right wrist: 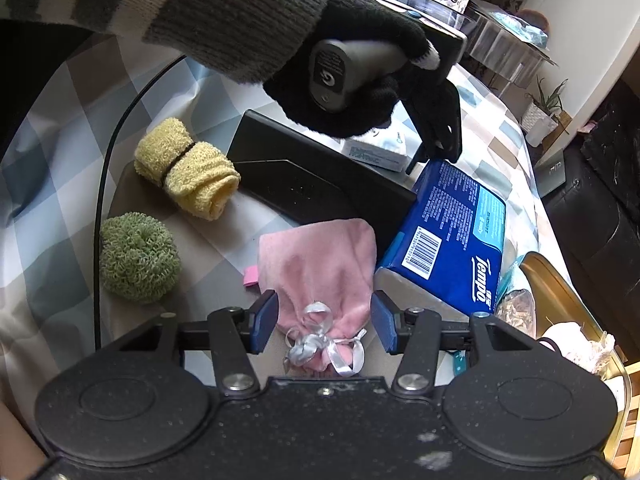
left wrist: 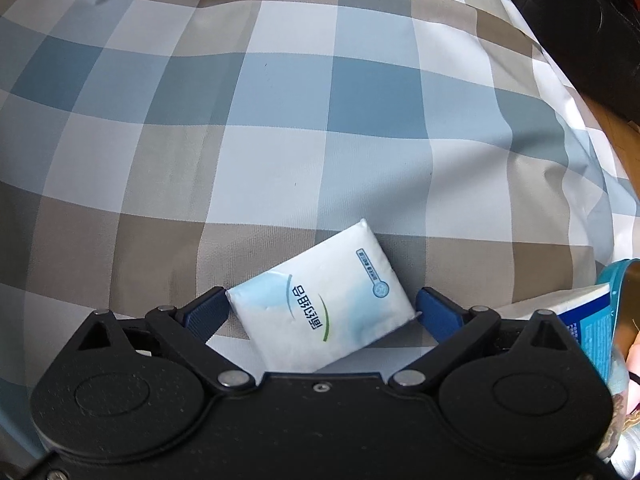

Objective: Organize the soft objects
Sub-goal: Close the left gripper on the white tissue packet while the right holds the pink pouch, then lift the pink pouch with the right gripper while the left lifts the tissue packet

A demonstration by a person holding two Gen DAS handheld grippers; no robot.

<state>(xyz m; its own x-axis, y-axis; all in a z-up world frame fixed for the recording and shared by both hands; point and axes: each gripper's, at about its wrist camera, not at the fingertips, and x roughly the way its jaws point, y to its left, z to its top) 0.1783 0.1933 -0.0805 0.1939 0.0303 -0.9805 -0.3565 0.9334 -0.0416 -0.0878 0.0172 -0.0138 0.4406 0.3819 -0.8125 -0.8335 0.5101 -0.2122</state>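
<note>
A small white tissue pack point(left wrist: 320, 304) lies tilted on the checked tablecloth point(left wrist: 280, 120), between the blue fingers of my left gripper point(left wrist: 322, 308). The jaws stand wide, with the pack's corners at or just short of the pads. In the right wrist view a pink velvet pouch point(right wrist: 320, 264) with a silver ribbon bow point(right wrist: 320, 340) sits between the pads of my right gripper point(right wrist: 324, 320), which is shut on its neck. Further back, a black-gloved hand point(right wrist: 360, 60) holds the left gripper point(right wrist: 434, 148) pointing down over the white tissue pack point(right wrist: 376, 152).
A blue Tempo tissue pack point(right wrist: 452, 240) lies right of the pouch. A flat black box point(right wrist: 312, 184), a rolled yellow towel point(right wrist: 188, 168) and a green scrubber point(right wrist: 138, 258) sit to the left, beside a black cable point(right wrist: 100, 220). A gold tray point(right wrist: 560, 292) is at the right edge.
</note>
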